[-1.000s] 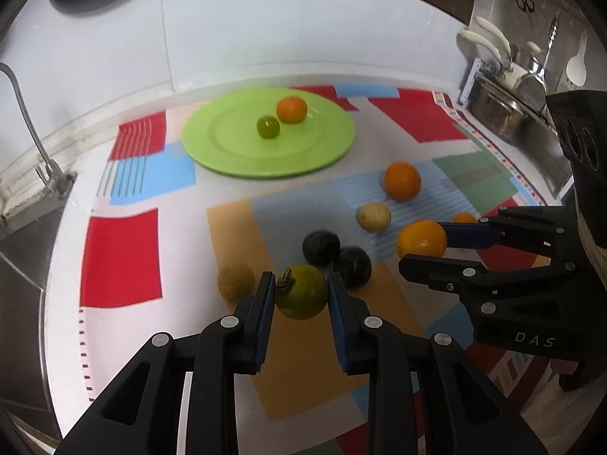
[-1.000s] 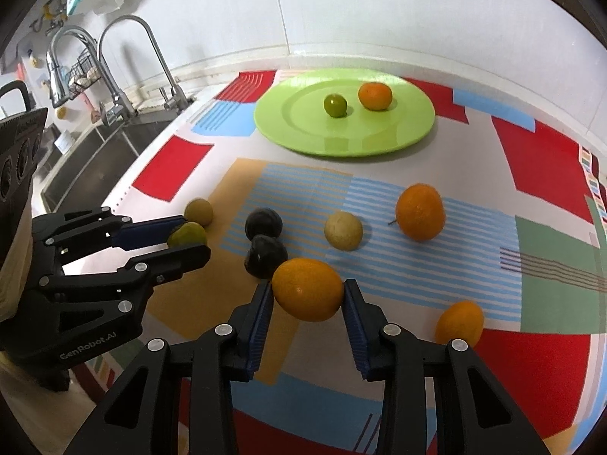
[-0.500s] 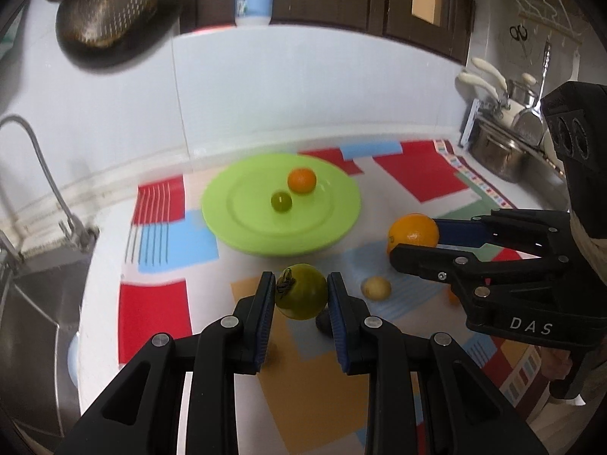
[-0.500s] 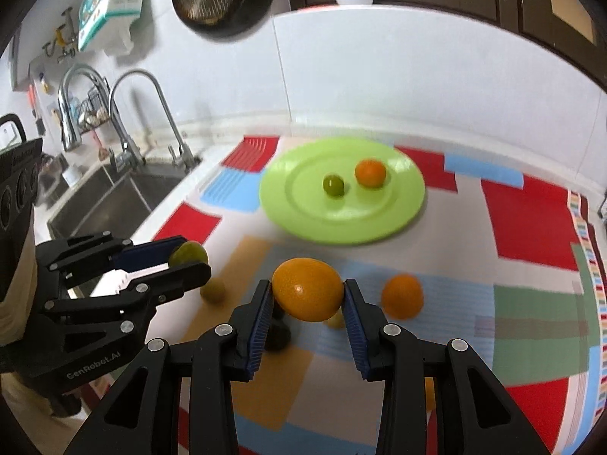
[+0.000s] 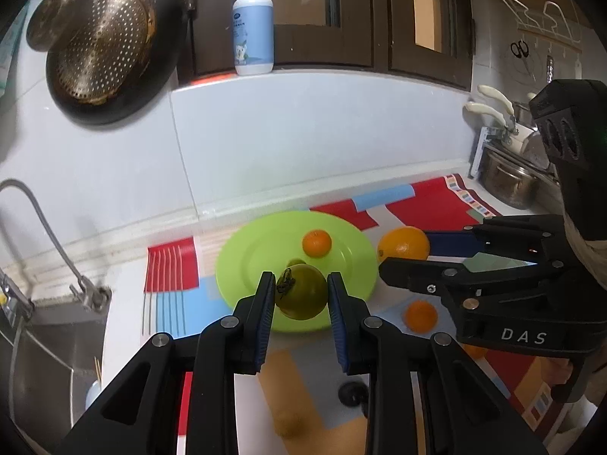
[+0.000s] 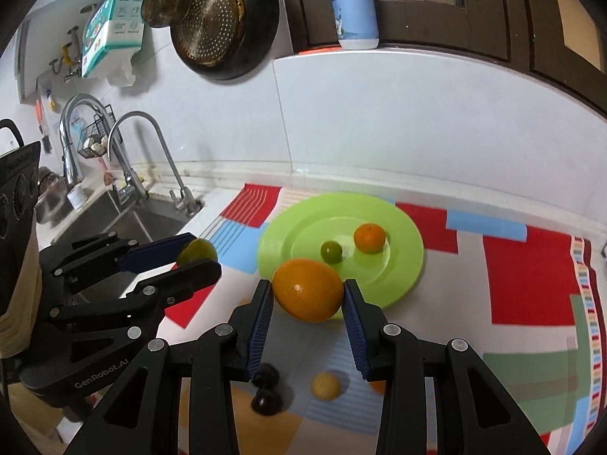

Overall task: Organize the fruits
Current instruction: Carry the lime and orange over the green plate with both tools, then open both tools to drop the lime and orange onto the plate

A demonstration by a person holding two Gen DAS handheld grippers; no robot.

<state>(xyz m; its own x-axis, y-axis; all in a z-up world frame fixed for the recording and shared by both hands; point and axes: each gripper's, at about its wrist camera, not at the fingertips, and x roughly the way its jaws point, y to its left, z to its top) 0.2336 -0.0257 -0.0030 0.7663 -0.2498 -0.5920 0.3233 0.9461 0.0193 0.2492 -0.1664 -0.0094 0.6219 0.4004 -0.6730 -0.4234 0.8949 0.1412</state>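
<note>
My left gripper (image 5: 301,297) is shut on a green fruit with a stem (image 5: 301,291), held high above the mat in front of the green plate (image 5: 246,261). My right gripper (image 6: 307,297) is shut on a large orange (image 6: 307,290), also held high. The plate (image 6: 402,265) holds a small orange (image 6: 370,237) and a small green fruit (image 6: 331,252). On the mat lie two dark fruits (image 6: 265,386), a yellowish fruit (image 6: 325,386) and an orange (image 5: 420,315). In the left wrist view the right gripper (image 5: 406,256) and its orange (image 5: 404,243) show to the right.
A sink (image 6: 125,223) with taps (image 6: 125,159) lies left of the colourful mat (image 6: 527,284). A steel pot (image 5: 508,185) stands at the right. A strainer pan (image 5: 110,49) hangs on the wall and a soap bottle (image 5: 253,22) stands on the ledge.
Both grippers have risen from just above the mat, each still holding its fruit, and now sit high in front of the plate. The loose fruits stay on the mat.
</note>
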